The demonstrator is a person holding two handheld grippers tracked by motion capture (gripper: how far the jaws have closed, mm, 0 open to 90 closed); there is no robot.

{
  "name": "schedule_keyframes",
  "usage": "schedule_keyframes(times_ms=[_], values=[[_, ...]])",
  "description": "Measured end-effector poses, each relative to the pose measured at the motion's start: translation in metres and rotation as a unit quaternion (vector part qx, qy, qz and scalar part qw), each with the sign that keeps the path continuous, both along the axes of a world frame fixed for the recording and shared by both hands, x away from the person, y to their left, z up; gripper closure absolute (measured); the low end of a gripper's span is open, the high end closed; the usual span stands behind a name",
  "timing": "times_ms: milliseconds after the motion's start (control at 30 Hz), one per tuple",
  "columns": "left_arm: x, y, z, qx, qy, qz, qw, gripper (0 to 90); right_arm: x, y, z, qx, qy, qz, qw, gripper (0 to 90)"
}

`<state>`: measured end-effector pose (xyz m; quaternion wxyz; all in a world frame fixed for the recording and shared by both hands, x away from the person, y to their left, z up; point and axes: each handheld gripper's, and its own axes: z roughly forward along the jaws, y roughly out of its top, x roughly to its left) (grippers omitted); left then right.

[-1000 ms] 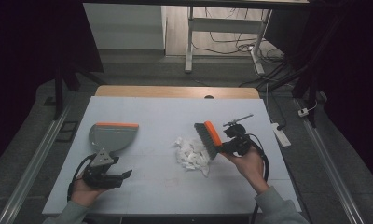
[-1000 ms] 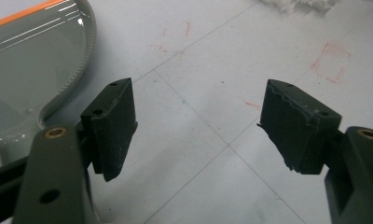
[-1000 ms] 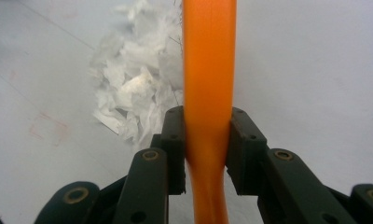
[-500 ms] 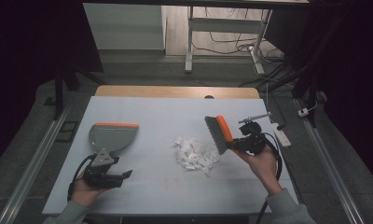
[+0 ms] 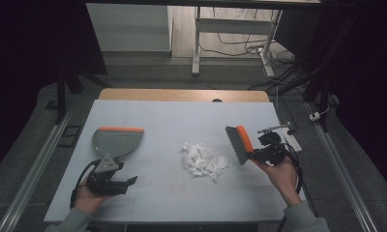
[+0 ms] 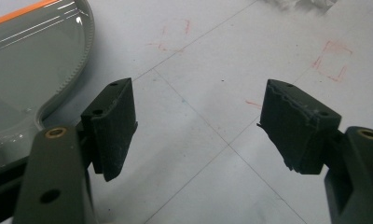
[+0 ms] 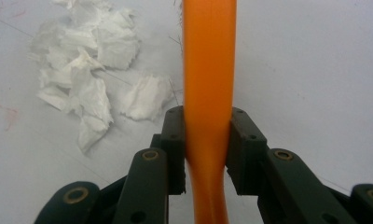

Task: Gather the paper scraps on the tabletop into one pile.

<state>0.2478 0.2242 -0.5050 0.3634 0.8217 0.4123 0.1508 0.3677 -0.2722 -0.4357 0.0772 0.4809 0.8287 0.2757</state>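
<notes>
Brush (image 5: 240, 144) handle is getting pinched by the right tool (image 7: 207, 154); I'd be sweeping the paper scraps (image 5: 201, 160) low toward the dustpan (image 5: 115, 140), left tool (image 6: 198, 126) sitting spread beside it.

Grey sleeves cover both forearms. Each hand carries a black two-jaw gripper, left gripper (image 5: 109, 181) and right gripper (image 5: 269, 150), with brass-ringed pivot screws, ribbed black jaws, a grey triangular top plate and trailing black cable.
</notes>
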Motion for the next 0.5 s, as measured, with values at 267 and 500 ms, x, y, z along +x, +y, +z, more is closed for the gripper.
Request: schedule_keyframes(times_ms=[267, 500], values=[[0.0, 0.0, 0.0, 0.0, 0.0, 0.002, 1.0, 27.7, -0.013, -0.024, -0.009, 0.01, -0.022, 0.002, 0.9997, 70.9], [0.001, -0.002, 0.0, 0.001, 0.002, 0.002, 1.0, 27.7, -0.031, -0.039, -0.017, 0.03, -0.051, 0.005, 0.9982, 70.8]])
